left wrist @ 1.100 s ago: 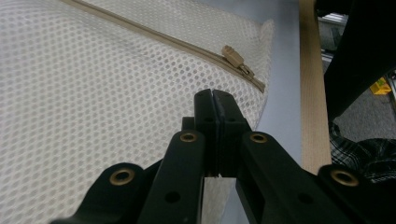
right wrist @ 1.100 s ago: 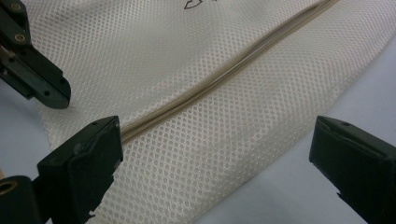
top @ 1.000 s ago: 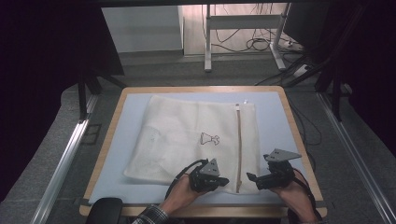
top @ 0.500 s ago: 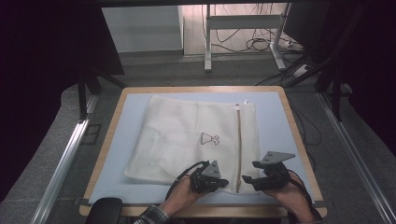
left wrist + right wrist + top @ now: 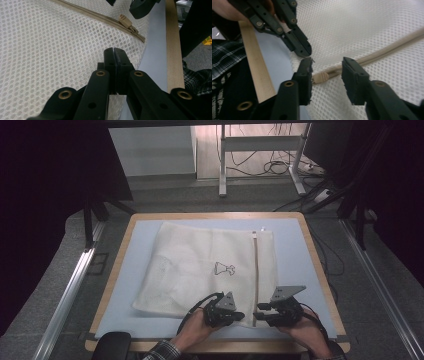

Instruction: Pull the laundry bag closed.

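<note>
Looking down from the high view, we see a white mesh bag (image 5: pixel 205 270) lying flat on a pale blue mat (image 5: pixel 292 255) that covers a wood-edged table (image 5: pixel 118 265). A beige zipper (image 5: pixel 256 270) runs along the bag's right side from the far edge to the near edge, and a small black dress-shaped mark (image 5: pixel 224 268) sits near the middle of the bag.

Our left gripper (image 5: pixel 239 315) rests at the bag's near edge, just left of the zipper's near end. In the left gripper view its jaws are pressed together with no gap (the mesh lies right under their tips, but we cannot tell whether any of it is pinched between them).

Our right gripper (image 5: pixel 261 312) sits just right of the zipper's near end, close to the left one. In the right gripper view its jaws stand apart, one on each side of the zipper pull (image 5: pixel 321 77), with the pull close beside one jaw and nothing grasped.
</note>
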A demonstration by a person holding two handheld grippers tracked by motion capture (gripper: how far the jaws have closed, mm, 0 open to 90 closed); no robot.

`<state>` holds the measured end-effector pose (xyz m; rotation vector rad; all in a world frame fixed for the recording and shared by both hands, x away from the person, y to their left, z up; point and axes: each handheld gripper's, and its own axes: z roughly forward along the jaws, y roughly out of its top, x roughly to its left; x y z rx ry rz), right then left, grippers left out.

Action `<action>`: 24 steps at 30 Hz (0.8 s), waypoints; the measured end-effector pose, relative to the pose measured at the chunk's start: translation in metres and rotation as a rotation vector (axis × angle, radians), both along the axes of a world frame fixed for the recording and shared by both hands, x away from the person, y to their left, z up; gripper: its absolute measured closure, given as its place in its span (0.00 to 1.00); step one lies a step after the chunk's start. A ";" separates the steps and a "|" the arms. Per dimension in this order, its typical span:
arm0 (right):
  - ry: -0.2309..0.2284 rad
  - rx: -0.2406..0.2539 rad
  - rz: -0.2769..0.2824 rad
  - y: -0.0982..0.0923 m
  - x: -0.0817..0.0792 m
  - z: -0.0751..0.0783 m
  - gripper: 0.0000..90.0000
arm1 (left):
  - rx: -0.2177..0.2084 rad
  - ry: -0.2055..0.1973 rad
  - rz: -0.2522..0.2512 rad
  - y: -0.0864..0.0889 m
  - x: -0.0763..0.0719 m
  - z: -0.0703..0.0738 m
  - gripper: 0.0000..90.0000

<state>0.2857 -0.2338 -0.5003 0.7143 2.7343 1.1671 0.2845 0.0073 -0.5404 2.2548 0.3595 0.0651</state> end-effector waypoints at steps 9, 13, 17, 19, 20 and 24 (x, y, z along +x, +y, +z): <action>0.046 -0.005 0.043 0.004 0.004 -0.005 0.73 | 0.000 -0.001 0.001 0.000 0.000 0.000 0.99; 0.062 0.005 0.049 0.004 0.004 -0.004 0.76 | 0.000 -0.001 0.000 0.000 0.000 0.000 0.99; 0.066 0.014 0.055 0.002 0.003 -0.001 0.81 | 0.007 -0.004 -0.003 0.000 0.000 0.000 0.99; 0.062 0.012 0.061 0.003 0.001 0.000 0.83 | 0.007 -0.005 -0.004 0.000 0.000 0.000 0.99; 0.057 0.011 0.064 0.003 0.001 0.001 0.85 | 0.006 -0.005 -0.003 0.000 0.000 0.000 0.99; 0.054 -0.011 0.092 0.005 -0.003 0.003 0.91 | 0.006 -0.007 -0.002 0.000 0.000 0.000 0.99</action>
